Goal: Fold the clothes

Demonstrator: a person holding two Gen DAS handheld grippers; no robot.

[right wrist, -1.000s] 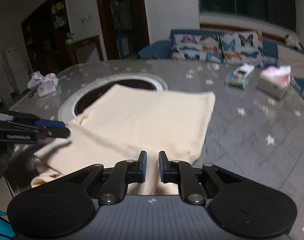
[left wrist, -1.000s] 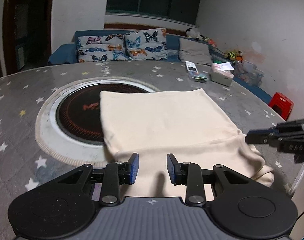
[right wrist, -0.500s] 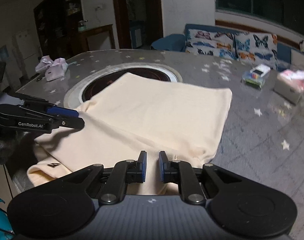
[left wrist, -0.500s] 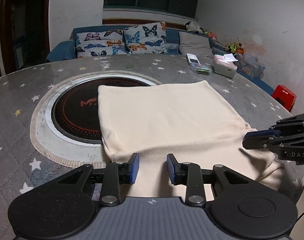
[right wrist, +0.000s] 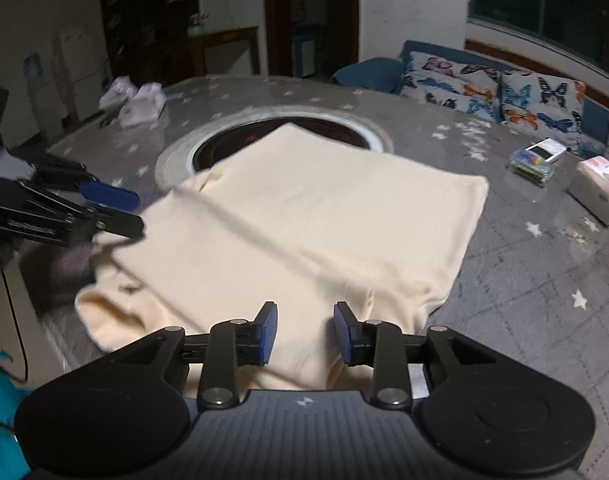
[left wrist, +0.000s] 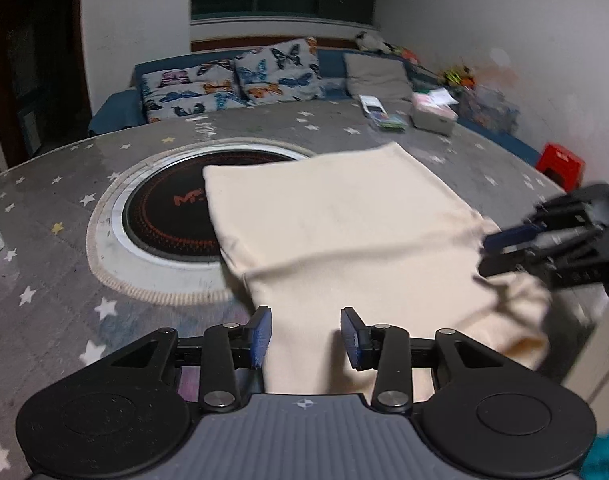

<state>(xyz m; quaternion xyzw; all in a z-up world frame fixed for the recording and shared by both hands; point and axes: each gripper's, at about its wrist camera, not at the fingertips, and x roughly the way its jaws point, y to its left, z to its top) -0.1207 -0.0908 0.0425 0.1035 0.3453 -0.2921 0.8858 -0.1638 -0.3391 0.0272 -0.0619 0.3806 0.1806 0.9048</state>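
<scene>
A cream garment (left wrist: 336,216) lies folded flat on the grey star-patterned table (left wrist: 56,264), and its near end bunches up at the table's edge. My left gripper (left wrist: 306,336) is open over the near hem, with cloth showing in the gap between its blue pads. My right gripper (right wrist: 304,334) is also open over the garment (right wrist: 304,216) at its near right corner. Each gripper shows in the other's view: the right gripper (left wrist: 544,240) by the bunched corner, the left gripper (right wrist: 84,208) at the left edge, both with fingers apart.
A round black hotplate (left wrist: 172,216) set into the table lies partly under the garment. A tissue box (left wrist: 432,116) and a small box of items (left wrist: 380,114) stand at the far right. Pink bags (right wrist: 136,100) sit far left. A red stool (left wrist: 560,160) stands beside the table.
My right gripper has opened from nearly shut. My left gripper has opened a little wider. Both have shifted along the garment's near edge, and the view is blurred by motion.
</scene>
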